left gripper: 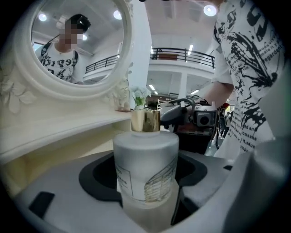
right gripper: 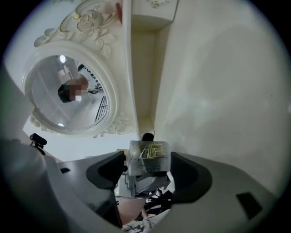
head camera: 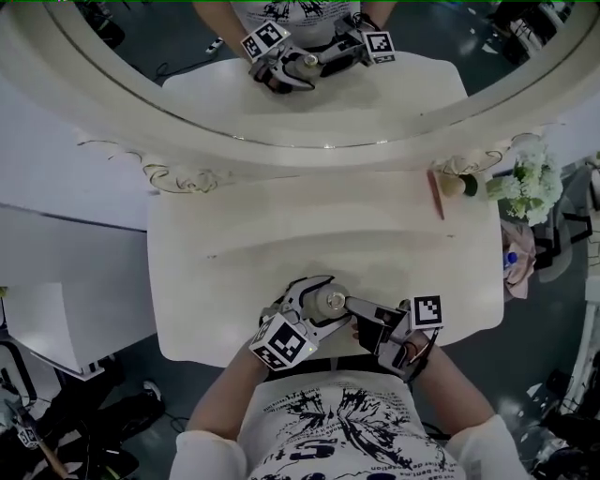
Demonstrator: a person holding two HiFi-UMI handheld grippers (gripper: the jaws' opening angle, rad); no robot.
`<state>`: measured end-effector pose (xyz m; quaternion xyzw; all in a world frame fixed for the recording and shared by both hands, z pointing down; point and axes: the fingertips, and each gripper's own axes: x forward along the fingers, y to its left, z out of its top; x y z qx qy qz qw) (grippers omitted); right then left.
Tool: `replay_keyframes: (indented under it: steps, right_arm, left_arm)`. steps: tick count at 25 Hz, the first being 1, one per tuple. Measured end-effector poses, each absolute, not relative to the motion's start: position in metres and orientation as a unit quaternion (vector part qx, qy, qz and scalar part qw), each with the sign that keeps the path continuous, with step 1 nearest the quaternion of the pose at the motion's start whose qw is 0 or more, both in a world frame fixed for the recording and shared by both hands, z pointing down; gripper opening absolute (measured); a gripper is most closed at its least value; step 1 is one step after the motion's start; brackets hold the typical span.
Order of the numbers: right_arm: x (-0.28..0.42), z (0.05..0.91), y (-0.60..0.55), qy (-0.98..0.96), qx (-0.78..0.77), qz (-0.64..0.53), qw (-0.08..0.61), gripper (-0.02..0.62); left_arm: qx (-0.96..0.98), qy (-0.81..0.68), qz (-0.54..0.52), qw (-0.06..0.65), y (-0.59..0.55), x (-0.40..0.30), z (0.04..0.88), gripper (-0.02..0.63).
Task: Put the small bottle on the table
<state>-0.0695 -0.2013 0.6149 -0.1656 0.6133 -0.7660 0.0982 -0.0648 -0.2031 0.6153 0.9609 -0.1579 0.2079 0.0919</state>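
Head view: small bottle [head camera: 331,302], frosted, near the front edge of the worktop [head camera: 281,234], between left gripper [head camera: 317,302] and right gripper [head camera: 356,309].
Left gripper view: jaws clamped on bottle body; gold cap [left gripper: 145,120] beyond them.
Right gripper view: jaws apart, bottle between them, slim gaps either side.

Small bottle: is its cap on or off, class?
On. In the left gripper view a gold cap sits atop the frosted small bottle.

Soft even light, ceiling lamps [left gripper: 210,10] glaring; gripper views bend and blacken at edges.
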Motion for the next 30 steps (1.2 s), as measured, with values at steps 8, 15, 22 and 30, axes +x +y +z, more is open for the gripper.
replay_keyframes:
  steps: [8,15,22,30]
  right_arm:
    - [-0.065,0.631,-0.201,0.600,-0.200,-0.769,0.091,0.261]
    - [-0.062,0.641,-0.204,0.620,-0.225,-0.748,0.068,0.247]
    - [-0.056,0.647,-0.200,0.613,-0.238,-0.751,0.060,0.239]
    - [-0.061,0.646,-0.196,0.617,-0.245,-0.746,0.046,0.239]
  left_arm:
    - [0.959,-0.154,0.228,0.066,-0.204,-0.065,0.630,0.350]
    - [0.956,-0.165,0.234,0.062,-0.205,-0.065,0.642,0.350]
    - [0.951,-0.161,0.261,0.048,-0.203,-0.062,0.649,0.351]
    - [0.948,-0.161,0.270,0.052,-0.199,-0.062,0.651,0.351]
